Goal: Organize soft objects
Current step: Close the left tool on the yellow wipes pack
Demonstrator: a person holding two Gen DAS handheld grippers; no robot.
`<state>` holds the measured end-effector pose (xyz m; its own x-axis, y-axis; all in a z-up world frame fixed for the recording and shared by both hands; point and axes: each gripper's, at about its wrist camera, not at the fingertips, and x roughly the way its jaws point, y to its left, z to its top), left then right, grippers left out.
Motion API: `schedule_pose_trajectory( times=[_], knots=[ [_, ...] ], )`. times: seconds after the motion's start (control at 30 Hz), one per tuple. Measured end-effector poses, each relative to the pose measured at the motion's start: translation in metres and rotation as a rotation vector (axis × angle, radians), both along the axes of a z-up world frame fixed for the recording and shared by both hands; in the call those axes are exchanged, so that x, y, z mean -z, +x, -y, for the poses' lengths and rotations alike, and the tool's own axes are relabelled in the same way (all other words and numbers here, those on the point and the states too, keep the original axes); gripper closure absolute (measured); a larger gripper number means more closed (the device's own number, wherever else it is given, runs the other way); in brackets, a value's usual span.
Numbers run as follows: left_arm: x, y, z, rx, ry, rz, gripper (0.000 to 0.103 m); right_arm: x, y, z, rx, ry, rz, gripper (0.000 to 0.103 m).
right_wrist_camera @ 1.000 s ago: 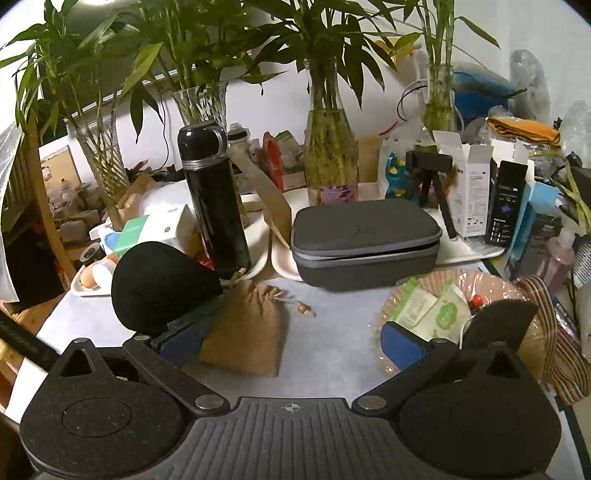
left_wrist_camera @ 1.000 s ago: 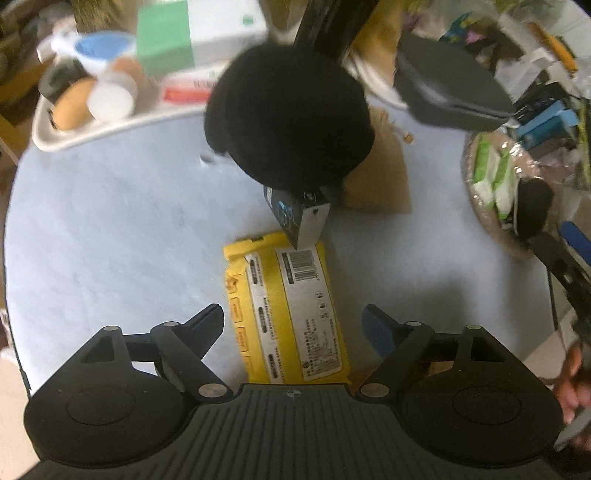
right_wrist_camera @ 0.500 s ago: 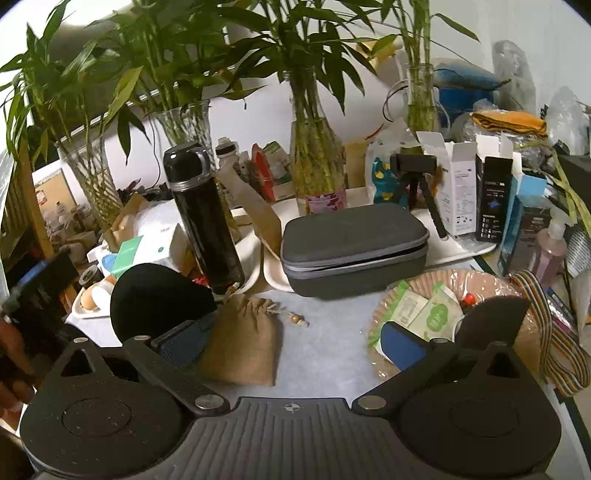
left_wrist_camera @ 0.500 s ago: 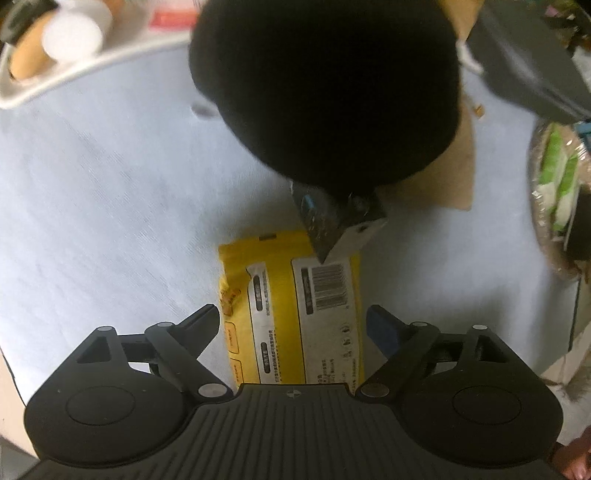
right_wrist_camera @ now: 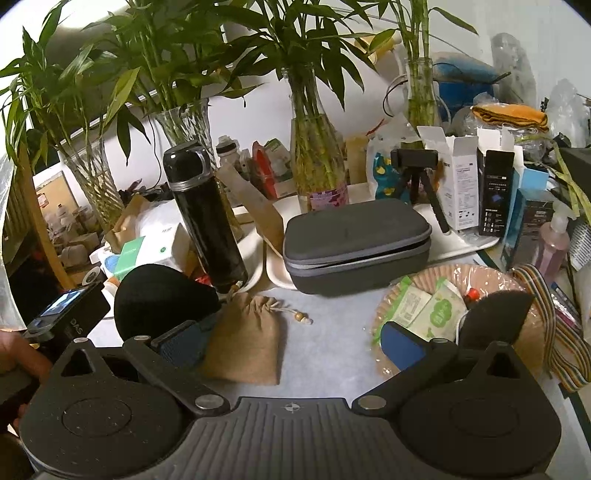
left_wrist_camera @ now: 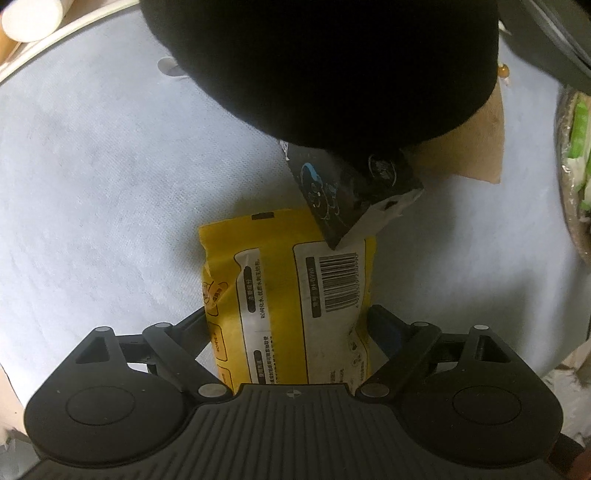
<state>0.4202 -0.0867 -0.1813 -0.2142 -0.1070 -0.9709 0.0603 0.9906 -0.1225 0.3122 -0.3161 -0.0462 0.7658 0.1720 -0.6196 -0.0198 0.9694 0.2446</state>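
Observation:
A yellow wipes pack (left_wrist_camera: 288, 306) lies flat on the pale blue table, label up. My left gripper (left_wrist_camera: 290, 325) is open, its fingers on either side of the pack's near end. A dark printed packet (left_wrist_camera: 343, 195) overlaps the pack's far edge, under a black soft hat (left_wrist_camera: 325, 62). The hat also shows in the right wrist view (right_wrist_camera: 159, 299). A brown drawstring pouch (right_wrist_camera: 247, 339) lies beside the hat. My right gripper (right_wrist_camera: 291, 339) is open and empty above the table. A woven basket (right_wrist_camera: 532, 328) holds green wipe packets (right_wrist_camera: 428, 310).
A grey zip case (right_wrist_camera: 354, 243) and black flask (right_wrist_camera: 203, 218) stand on white trays behind the pouch. Bamboo vases (right_wrist_camera: 317, 162), boxes and a soap bottle (right_wrist_camera: 550, 240) crowd the back. A white tray rim (left_wrist_camera: 74, 33) lies at the far left of the table.
My left gripper has moved down and forward, so its fingers now flank the yellow pack. The right gripper has barely shifted; the left hand's device now shows at its left edge.

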Motion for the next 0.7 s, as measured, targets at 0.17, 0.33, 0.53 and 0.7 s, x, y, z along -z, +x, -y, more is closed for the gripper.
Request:
schedule_pose_trajectory(
  times=[0.17, 0.33, 0.53, 0.7],
  knots=[
    [-0.007, 0.0, 0.009, 0.043, 0.004, 0.015, 0.033, 0.001, 0.0, 0.0, 0.002, -0.001, -0.002, 0.0],
    [-0.011, 0.002, -0.006, 0.006, -0.052, 0.006, 0.043, 0.002, 0.0, 0.001, 0.005, -0.001, -0.002, 0.0],
    [-0.031, 0.004, -0.019, 0.005, -0.035, 0.035, 0.045, 0.0, 0.0, -0.002, -0.005, -0.003, 0.003, 0.0],
    [-0.042, 0.01, -0.037, 0.029, 0.051, 0.097, 0.044, -0.002, -0.002, -0.006, -0.029, -0.023, 0.022, 0.0]
  ],
)
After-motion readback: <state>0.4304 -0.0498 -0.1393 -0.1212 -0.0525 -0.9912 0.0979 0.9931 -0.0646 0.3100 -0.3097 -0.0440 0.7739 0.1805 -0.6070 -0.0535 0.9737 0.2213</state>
